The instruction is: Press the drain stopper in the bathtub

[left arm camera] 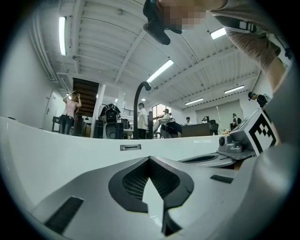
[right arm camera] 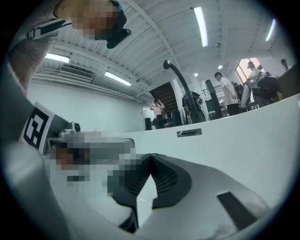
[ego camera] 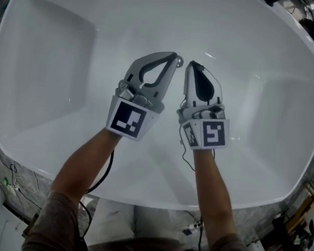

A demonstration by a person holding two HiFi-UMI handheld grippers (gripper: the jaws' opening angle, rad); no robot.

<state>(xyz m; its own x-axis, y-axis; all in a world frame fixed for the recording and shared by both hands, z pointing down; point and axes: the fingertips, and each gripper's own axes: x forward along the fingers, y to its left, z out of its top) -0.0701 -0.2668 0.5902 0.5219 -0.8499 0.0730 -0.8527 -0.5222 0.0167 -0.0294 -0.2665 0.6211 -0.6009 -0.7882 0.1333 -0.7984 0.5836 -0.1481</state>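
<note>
Both grippers hang side by side over the floor of the white bathtub [ego camera: 48, 58], pointing at its far wall. My left gripper [ego camera: 174, 57] is shut, its fingertips meeting with nothing between them [left arm camera: 149, 158]. A small shiny round piece, apparently the drain stopper [ego camera: 179, 61], shows right at that gripper's tip; most of it is hidden. My right gripper [ego camera: 190, 64] is just to its right, also shut and empty [right arm camera: 151, 155]. I cannot tell whether either tip touches the stopper.
A metal overflow plate [left arm camera: 130, 147] [right arm camera: 189, 133] sits on the far tub wall, with a dark curved tap [left arm camera: 138, 101] [right arm camera: 180, 82] above the rim. People and equipment stand in the hall beyond. Cables lie on the floor by the near rim [ego camera: 10, 178].
</note>
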